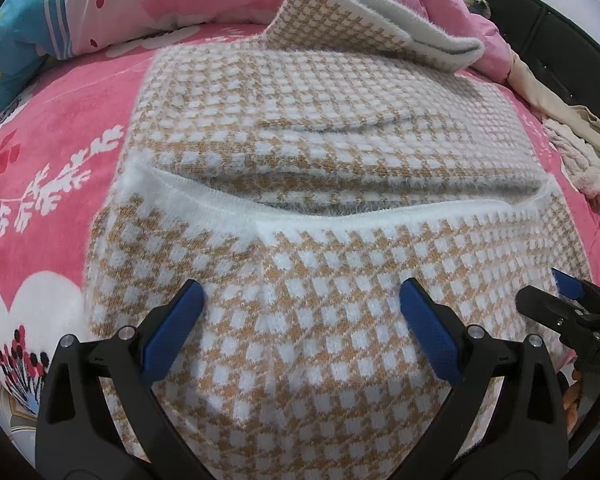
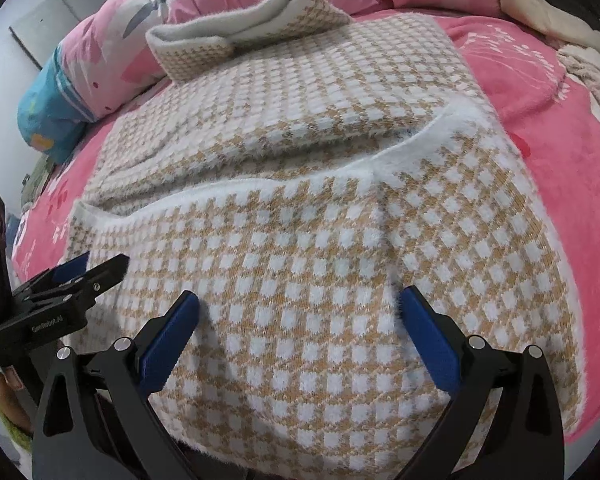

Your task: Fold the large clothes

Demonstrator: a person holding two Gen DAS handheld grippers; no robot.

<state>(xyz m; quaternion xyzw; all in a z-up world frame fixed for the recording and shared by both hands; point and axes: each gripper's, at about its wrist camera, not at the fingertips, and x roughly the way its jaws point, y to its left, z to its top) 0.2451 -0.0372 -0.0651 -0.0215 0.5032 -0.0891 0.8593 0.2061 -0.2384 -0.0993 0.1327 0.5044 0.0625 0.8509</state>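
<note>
A tan-and-white houndstooth knit sweater [image 1: 308, 128] lies on a pink floral bedspread [image 1: 60, 128]. Its near part is folded back over the body, with a white fuzzy hem [image 1: 260, 216] running across. A sleeve with a white cuff [image 1: 380, 28] sticks up at the far end. My left gripper [image 1: 300, 300] is open, its blue pads over the near fold. My right gripper [image 2: 300, 304] is open over the same fold [image 2: 320, 280]. Each gripper shows in the other's view: the right one [image 1: 568, 308] at the right edge, the left one [image 2: 80, 276] at the left edge. The sleeve cuff shows in the right wrist view too [image 2: 228, 28].
A pink quilt [image 1: 160, 4] and a blue-and-pink pillow [image 1: 24, 40] lie beyond the sweater. Beige and pale clothes [image 1: 572, 136] are piled at the right. A dark headboard [image 1: 540, 20] stands at the far right. White furniture [image 2: 60, 0] stands past the bed.
</note>
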